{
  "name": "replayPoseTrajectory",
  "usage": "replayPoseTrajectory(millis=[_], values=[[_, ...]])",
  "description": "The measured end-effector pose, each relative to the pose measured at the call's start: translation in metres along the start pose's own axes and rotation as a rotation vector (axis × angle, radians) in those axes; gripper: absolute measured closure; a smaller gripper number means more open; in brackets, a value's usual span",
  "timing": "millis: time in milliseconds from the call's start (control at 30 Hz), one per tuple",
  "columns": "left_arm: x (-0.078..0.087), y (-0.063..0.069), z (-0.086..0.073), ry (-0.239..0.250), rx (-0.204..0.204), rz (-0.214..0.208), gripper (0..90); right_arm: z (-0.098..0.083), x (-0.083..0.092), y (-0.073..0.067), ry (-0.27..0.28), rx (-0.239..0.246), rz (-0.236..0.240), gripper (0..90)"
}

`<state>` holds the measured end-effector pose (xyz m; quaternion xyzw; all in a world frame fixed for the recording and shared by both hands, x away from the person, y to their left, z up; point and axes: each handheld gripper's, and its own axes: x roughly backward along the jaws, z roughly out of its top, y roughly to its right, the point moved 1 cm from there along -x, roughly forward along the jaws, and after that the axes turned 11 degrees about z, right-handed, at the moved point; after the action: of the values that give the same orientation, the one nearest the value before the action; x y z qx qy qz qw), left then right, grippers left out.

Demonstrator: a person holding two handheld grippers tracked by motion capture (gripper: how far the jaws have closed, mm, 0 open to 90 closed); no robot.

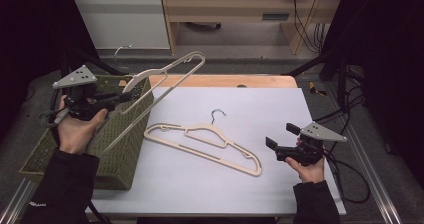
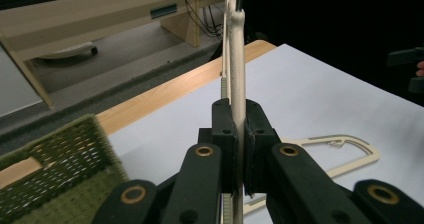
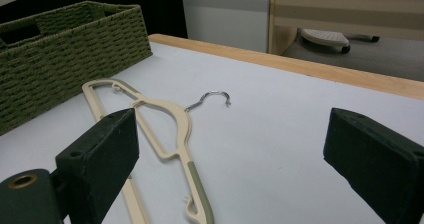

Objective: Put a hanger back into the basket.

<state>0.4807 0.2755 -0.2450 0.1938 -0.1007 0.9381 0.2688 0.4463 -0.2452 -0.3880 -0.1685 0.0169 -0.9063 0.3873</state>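
My left gripper (image 1: 126,97) is shut on a cream hanger (image 1: 165,76) and holds it in the air above the green woven basket (image 1: 120,149) at the table's left. In the left gripper view the hanger's bar (image 2: 237,59) stands edge-on, pinched between the two black jaws of the gripper (image 2: 239,134). A second cream hanger (image 1: 210,141) with a metal hook lies flat on the white sheet (image 1: 260,109) in the middle. My right gripper (image 1: 280,136) hovers open at the right, its jaws wide apart and pointing toward that hanger (image 3: 165,129).
The green basket (image 3: 60,44) takes up the left side of the table. The wooden table edge (image 1: 225,80) runs along the back, with a desk and cables on the floor beyond. Dark frame posts stand at both sides.
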Motion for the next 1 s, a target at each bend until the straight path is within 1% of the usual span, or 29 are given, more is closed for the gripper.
replayPoseTrajectory(millis=[167, 200, 233, 267, 400, 433, 467, 567, 600, 633, 733, 833, 933, 1000], values=[[0.007, -0.027, -0.009, -0.010, 0.004, 0.038, 86.0, -0.001, -0.002, 0.000, -0.007, 0.000, -0.002, 7.7], [0.010, -0.037, -0.013, -0.012, 0.010, 0.054, 86.0, -0.001, -0.002, 0.000, -0.009, -0.003, -0.003, 7.6], [0.012, -0.042, -0.015, -0.013, 0.014, 0.060, 86.0, -0.001, -0.002, 0.000, -0.012, -0.002, 0.000, 7.6], [0.012, -0.042, -0.015, -0.013, 0.014, 0.060, 85.9, -0.001, -0.002, 0.000, -0.012, -0.002, 0.000, 7.6], [0.017, -0.061, -0.024, -0.013, 0.019, 0.077, 85.9, -0.002, -0.003, 0.000, -0.014, -0.003, 0.000, 7.3], [0.018, -0.070, -0.030, -0.022, 0.018, 0.087, 86.0, -0.002, -0.004, 0.000, -0.019, -0.003, 0.000, 7.1], [0.018, -0.070, -0.030, -0.022, 0.018, 0.087, 86.0, -0.002, -0.004, 0.000, -0.019, -0.003, 0.000, 7.1], [0.020, -0.081, -0.038, -0.042, 0.013, 0.105, 86.0, -0.002, -0.004, 0.000, -0.020, -0.004, 0.001, 7.1], [0.022, -0.087, -0.044, -0.046, 0.021, 0.111, 86.0, -0.002, -0.004, 0.000, -0.019, -0.004, 0.000, 7.1], [0.022, -0.087, -0.044, -0.046, 0.021, 0.111, 86.0, -0.002, -0.004, 0.000, -0.019, -0.003, 0.001, 7.1], [0.023, -0.098, -0.052, -0.055, 0.033, 0.123, 85.9, -0.002, -0.005, 0.000, -0.019, -0.003, 0.000, 7.1], [0.022, -0.108, -0.058, -0.071, 0.037, 0.138, 86.0, -0.003, -0.006, 0.000, -0.022, 0.000, 0.005, 7.1], [0.019, -0.118, -0.066, -0.095, 0.033, 0.150, 86.0, -0.003, -0.006, 0.000, -0.024, 0.000, 0.006, 7.1], [0.017, -0.123, -0.070, -0.104, 0.040, 0.157, 86.0, -0.003, -0.007, 0.000, -0.024, 0.000, 0.001, 7.1]])
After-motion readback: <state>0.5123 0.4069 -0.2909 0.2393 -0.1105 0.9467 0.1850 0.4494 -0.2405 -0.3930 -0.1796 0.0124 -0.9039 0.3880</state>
